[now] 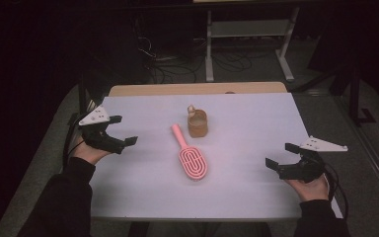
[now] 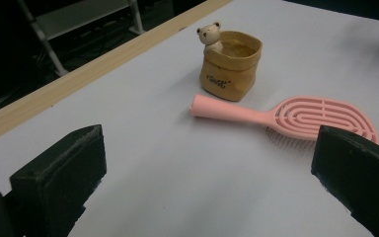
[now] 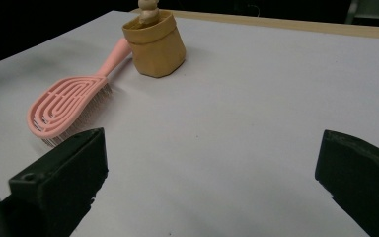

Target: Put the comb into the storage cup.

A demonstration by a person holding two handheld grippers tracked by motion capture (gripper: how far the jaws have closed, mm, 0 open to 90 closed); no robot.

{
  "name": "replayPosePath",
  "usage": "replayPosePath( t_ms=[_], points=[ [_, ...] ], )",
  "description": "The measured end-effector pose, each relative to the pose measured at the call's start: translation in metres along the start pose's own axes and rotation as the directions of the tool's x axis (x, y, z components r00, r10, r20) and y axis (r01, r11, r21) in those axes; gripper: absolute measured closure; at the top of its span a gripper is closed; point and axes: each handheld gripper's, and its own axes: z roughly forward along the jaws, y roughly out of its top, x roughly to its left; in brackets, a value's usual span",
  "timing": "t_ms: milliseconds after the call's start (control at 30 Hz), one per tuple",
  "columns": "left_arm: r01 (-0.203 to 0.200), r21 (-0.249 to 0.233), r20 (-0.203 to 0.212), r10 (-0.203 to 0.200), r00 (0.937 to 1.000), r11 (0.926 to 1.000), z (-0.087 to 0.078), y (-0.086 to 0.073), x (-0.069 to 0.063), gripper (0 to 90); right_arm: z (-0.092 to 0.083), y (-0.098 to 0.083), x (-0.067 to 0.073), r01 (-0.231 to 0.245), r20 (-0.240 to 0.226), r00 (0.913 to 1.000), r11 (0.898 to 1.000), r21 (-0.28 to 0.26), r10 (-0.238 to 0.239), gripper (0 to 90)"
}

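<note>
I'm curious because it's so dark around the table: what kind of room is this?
Probably a lab or workshop. Loose cables lie on the floor beyond the white table, a metal-legged bench stands behind, and the person holds a gripper in each hand.

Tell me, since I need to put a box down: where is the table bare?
Bare: between the left gripper and the pink hairbrush, and from the brown pot across to the right gripper. Crowded only mid-table, where brush handle and pot nearly meet.

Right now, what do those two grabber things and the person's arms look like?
Each gripper is black with two chunky, blocky jaws. The left gripper and the right gripper each carry a pale grey three-cornered plate on top, dotted with small holes. A dark cable trails from the right one. The person wears dark long sleeves that reach the wrists.
</note>
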Motion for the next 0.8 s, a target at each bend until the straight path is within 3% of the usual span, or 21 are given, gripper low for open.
replayPosePath(
  t_ms=[267,600,800],
  points=[
    [-0.028,0.024,0.026,0.028,0.9993,0.9993,0.012,0.010,0.001,0.1,0.000,0.000,0.000,-0.003,-0.002,1.0000,1.000,-0.002,0.003,0.0],
    [-0.036,0.050,0.045,0.034,0.9984,0.9981,0.027,0.020,0.007,0.1,-0.001,0.000,-0.001,-0.005,-0.003,1.0000,1.000,-0.005,0.005,0.0],
    [-0.019,0.047,0.059,0.016,0.9981,0.9987,0.037,0.023,0.011,0.1,-0.001,-0.001,-0.001,-0.006,-0.004,1.0000,1.000,-0.005,0.005,0.0]
  ],
)
